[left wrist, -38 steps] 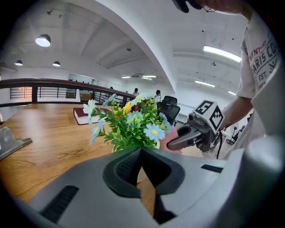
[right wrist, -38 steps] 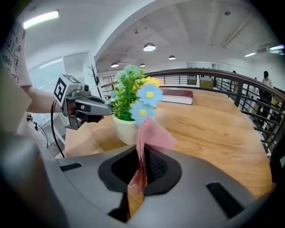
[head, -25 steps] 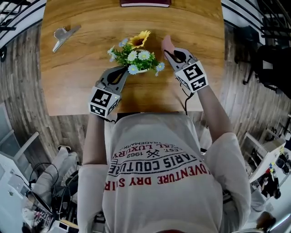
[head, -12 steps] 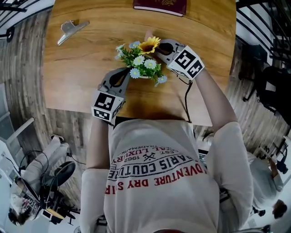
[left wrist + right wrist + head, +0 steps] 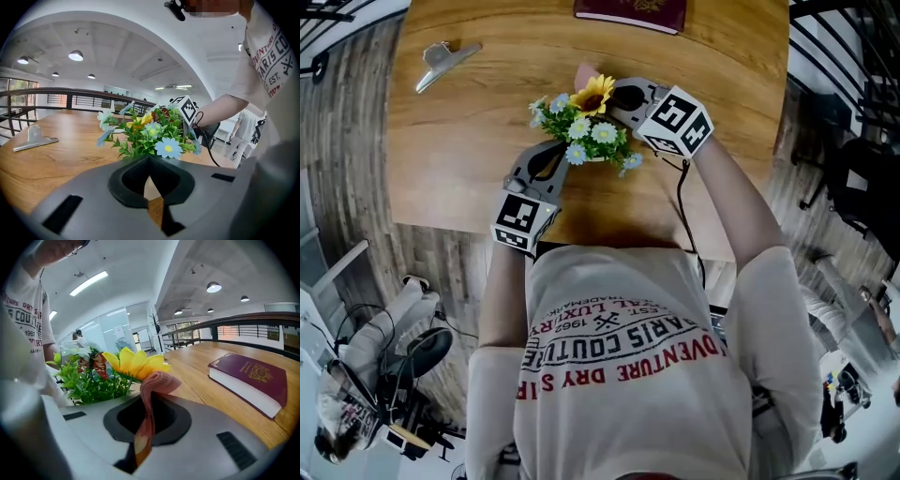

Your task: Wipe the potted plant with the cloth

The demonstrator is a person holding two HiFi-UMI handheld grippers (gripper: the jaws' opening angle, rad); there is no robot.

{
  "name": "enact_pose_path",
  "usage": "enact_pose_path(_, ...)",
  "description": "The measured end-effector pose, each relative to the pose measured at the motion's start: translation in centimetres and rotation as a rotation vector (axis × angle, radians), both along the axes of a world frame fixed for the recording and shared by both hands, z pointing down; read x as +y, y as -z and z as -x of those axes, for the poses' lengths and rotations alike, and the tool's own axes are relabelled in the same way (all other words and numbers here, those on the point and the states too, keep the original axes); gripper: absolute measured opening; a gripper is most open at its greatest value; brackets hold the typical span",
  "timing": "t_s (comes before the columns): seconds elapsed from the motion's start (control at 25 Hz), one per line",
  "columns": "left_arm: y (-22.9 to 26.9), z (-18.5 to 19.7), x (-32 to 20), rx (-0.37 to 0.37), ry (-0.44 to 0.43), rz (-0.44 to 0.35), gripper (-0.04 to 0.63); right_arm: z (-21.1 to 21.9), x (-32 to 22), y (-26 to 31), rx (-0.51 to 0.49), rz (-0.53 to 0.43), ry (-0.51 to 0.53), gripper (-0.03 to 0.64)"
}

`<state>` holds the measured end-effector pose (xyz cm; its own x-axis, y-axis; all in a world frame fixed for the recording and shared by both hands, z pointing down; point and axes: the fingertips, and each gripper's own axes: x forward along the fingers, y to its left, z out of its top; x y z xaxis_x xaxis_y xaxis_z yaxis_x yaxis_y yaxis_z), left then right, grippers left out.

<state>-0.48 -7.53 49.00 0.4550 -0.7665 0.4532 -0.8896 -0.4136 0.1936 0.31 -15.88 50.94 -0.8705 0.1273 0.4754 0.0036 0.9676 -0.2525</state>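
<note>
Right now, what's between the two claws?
The potted plant stands between the left claw and the right claw, as the head view shows.

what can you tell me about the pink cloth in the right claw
The cloth is pink and soft, knit-looking. It is folded into a narrow upright strip pinched between the shut jaws of the right claw, its free top curling over in a rounded loop. That loop sits close beside the yellow sunflower of the potted plant; real contact is hard to confirm. From the head view only a small pink tip shows.
</note>
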Motion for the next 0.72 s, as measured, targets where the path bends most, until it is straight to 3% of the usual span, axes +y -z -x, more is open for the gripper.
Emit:
enact_pose_path(0.16, 0.2, 0.2, -0.1, 0.054, 0.041, 0.008, 0.015, -0.6, 0.4, -0.2, 0.02, 0.03, -0.002, 0.038)
enact_pose_path(0.32, 0.3, -0.1, -0.2, 0.02, 0.04, 0.002, 0.015, -2.0, 0.3, -0.6, 0.034, 0.077, -0.05, 0.038)
enact_pose_path(0.48, 0.2, 0.0, -0.2, 0.06, 0.049, 0.017, 0.015, -3.3, 0.6, -1.1, 0.05, 0.093, -0.085, 0.037)
enact_pose_path(0.72, -0.1, 0.3, -0.3, 0.06, 0.046, 0.01, 0.015, -5.1, 1.5, -1.3, 0.056, 0.105, -0.121, 0.037)
